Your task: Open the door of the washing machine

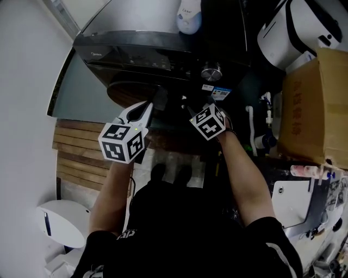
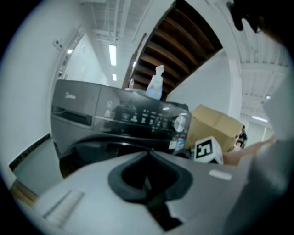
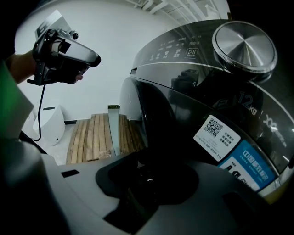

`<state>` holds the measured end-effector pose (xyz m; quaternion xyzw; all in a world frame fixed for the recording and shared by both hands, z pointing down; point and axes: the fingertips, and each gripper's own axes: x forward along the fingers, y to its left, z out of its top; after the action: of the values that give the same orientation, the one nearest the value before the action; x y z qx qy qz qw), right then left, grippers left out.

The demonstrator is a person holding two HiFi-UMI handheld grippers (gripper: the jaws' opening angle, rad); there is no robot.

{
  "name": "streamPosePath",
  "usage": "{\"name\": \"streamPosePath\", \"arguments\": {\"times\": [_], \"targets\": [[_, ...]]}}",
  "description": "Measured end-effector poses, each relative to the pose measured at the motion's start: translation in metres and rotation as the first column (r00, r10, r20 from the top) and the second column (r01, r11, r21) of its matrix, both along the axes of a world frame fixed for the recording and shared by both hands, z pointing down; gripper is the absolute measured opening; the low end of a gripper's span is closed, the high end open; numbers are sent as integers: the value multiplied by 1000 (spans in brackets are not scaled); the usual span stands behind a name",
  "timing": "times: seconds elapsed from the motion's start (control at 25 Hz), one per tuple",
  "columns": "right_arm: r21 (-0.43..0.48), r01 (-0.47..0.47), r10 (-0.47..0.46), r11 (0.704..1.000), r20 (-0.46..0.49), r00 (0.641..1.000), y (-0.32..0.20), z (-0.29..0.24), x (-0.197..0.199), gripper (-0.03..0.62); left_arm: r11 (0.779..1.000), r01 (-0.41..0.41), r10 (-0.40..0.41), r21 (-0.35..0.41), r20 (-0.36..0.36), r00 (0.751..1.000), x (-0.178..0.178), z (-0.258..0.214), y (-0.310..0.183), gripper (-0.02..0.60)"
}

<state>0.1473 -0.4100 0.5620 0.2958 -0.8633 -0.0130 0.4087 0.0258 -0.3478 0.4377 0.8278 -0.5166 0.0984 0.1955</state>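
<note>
Washing machine (image 1: 141,40) stands dark, its round door (image 1: 128,93) under the control panel (image 1: 142,61), drum unseen. Right gripper (image 1: 190,110) is clamped on the door's rim; left gripper (image 1: 149,105) hovers alongside, jaws together, empty. Cardboard box (image 1: 312,103) beside the machine shows in head and left gripper views only, contents hidden.

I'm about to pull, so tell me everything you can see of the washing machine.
The washing machine is a dark grey front-loader with a glossy black control strip, a silver dial at its right end, and a white code sticker and a blue sticker below. A bottle stands on its top. Its round dark door bulges forward; whether it is latched is unclear. The right gripper sits at the door's right edge, grip unclear; the left gripper, shut, is held clear.
</note>
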Motion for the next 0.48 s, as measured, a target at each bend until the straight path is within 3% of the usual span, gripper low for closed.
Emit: {"name": "streamPosePath", "arguments": {"times": [0.32, 0.48], "targets": [[0, -4, 4, 1000, 31, 1000, -1, -1, 0, 123, 999, 40, -39, 14, -36, 999, -8, -5, 7, 17], [2, -7, 7, 1000, 39, 999, 0, -2, 0, 123, 997, 71, -72, -19, -41, 997, -15, 8, 17, 17]]}}
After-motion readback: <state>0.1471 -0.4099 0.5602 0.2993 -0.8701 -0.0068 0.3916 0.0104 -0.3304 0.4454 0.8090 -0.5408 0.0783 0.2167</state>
